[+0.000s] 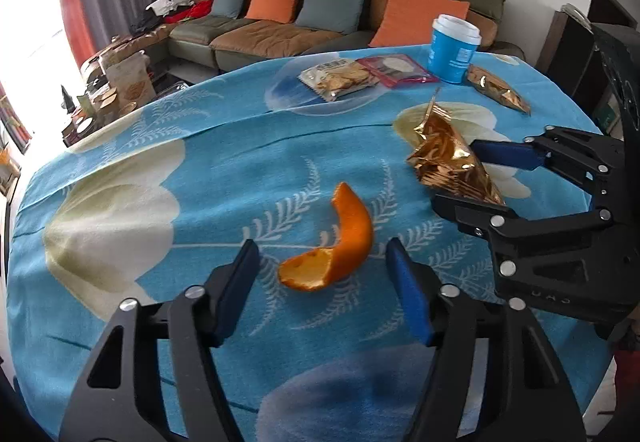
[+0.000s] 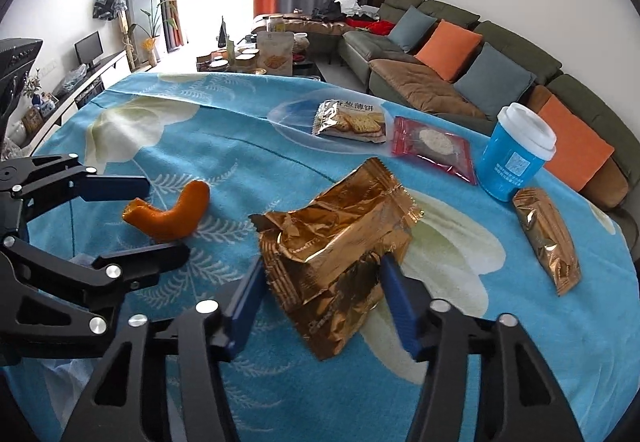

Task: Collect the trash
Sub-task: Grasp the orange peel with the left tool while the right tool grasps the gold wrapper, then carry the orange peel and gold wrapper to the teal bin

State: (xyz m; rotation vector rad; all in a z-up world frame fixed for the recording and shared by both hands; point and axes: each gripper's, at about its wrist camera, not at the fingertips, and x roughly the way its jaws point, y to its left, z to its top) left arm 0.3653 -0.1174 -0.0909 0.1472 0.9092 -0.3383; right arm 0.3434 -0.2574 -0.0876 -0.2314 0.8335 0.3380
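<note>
Nothing looks collected yet, and no bin or bag shows in either view, so I judge the job barely begun. The left gripper stands half open around the curled orange peel, its pads at 3 and 9 o'clock of the peel and clear of it. The peel lies on the counter under a blue flowered cloth, bright skin up, pale pith showing at one ragged end. The right gripper is narrowed onto the crumpled gold wrapper; its pads sit against the wrapper's sides (whether they truly pinch it I cannot tell). The wrapper is torn open and creased. Left on the counter, toward 12 to 2 o'clock, are a cracker packet, a red packet, a lidded blue cup and a second gold packet, possibly unopened.
</note>
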